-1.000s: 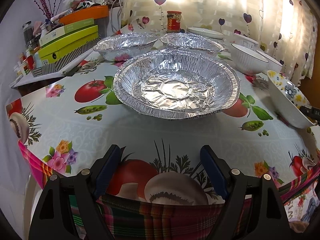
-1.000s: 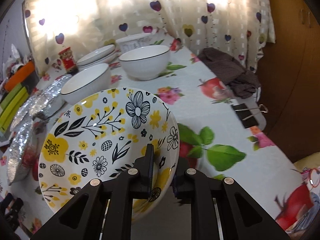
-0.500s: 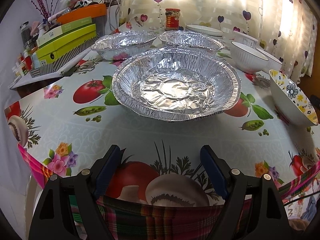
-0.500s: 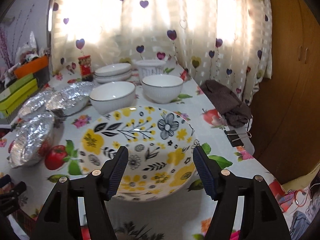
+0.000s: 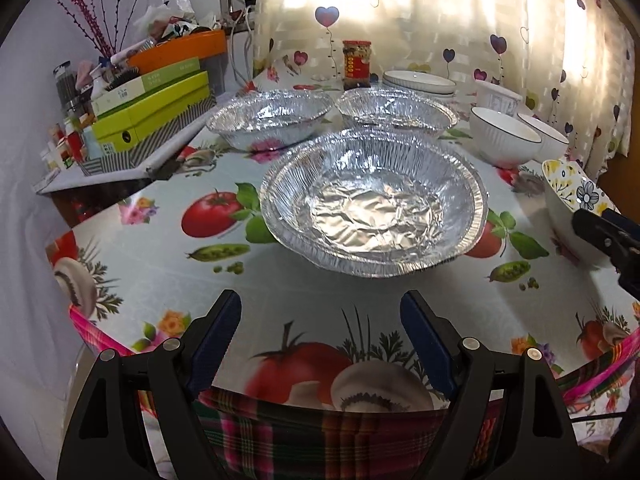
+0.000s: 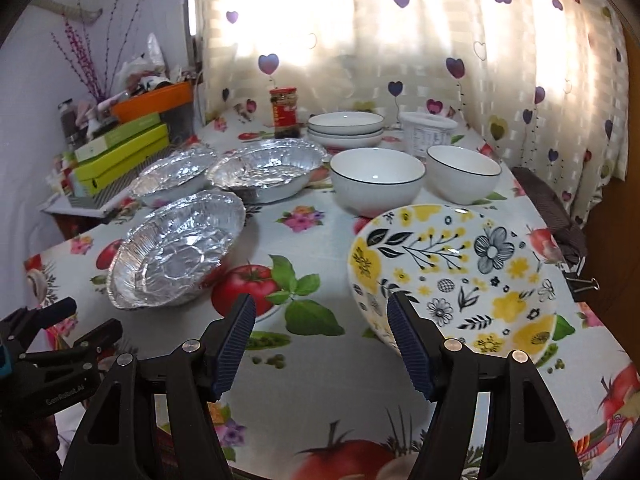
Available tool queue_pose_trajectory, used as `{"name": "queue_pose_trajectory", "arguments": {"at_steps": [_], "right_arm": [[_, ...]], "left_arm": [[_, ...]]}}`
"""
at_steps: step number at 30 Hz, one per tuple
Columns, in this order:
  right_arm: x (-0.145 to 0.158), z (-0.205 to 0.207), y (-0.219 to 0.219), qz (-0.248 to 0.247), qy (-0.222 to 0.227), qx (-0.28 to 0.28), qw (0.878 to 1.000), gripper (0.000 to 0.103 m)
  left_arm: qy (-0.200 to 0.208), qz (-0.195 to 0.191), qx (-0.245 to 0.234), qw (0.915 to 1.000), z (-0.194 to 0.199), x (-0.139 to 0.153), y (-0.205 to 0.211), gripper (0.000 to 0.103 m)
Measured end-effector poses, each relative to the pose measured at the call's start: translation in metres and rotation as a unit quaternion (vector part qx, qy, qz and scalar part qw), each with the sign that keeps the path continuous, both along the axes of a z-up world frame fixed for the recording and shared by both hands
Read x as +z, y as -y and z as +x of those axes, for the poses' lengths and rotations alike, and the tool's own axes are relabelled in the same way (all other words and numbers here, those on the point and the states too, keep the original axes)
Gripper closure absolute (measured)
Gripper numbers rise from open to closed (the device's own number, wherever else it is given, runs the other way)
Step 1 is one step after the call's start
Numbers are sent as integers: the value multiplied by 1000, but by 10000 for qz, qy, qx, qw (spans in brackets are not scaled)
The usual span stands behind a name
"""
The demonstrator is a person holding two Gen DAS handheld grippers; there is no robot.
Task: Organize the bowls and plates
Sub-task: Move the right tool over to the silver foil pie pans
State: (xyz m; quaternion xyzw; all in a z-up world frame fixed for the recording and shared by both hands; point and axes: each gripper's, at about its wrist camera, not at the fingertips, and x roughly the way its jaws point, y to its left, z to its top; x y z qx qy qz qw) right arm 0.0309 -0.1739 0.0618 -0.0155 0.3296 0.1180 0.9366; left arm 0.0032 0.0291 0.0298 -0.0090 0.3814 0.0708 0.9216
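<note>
Released a moment ago, the yellow-and-black flower-patterned ceramic bowl (image 6: 456, 276) is no longer pinched by the right tool (image 6: 322, 338), which has been pulled back and swung left; its jaws are spread apart with nothing between them, the right pad just overlapping the bowl's near rim in view. The bowl has been left sitting on the fruit-print worktop (image 6: 280, 360), slightly tilted, probably parked there so it's clear of the foil stuff.

The left tool (image 5: 320, 340) is held open and empty too, low over the near edge, aimed at the big round crinkled aluminium foil pan (image 5: 372, 204). That one looks like two pans nested together, so stacking is likely the idea here.

Further back, two more foil pans (image 5: 272, 120) are set side by side, so three foil spots get counted. Beside them, two white ribbed bowls with dark rims (image 6: 378, 180) are sat next to each other. Behind those, a stack of white shallow plates (image 6: 346, 128) can be seen, looks like three, plus a white plastic tub (image 6: 428, 136) and a red-labelled jar (image 6: 285, 114) by the curtain.
</note>
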Motion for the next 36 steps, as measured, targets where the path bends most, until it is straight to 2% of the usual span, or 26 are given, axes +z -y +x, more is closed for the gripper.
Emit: {"name": "queue_pose_trajectory", "arguments": {"at_steps": [5,19,23,28,33,36], "right_arm": [[3,4,-12,18,-17,217,9998,27],[34,31,-30,232,-11,640,9977,26],[47,48,-34,213,-48,738,9970,25],[64,79,-38,243,-196,918,9953,25],[87,112,-48,253,-175,1135,9931,25],[96,136,-56,180,-201,1303,9911,25]], "left_arm": [[63,29,-49,10000,1,9,-3,21],[343,-56,-183,9992,14,44,-14,21],[351,-276,-210,9988,27,53,-27,21],[420,-276,-86,9987,46,63,-48,21],[405,-330,178,9985,68,70,-78,21],[350,-521,295,9976,85,73,-97,21]]}}
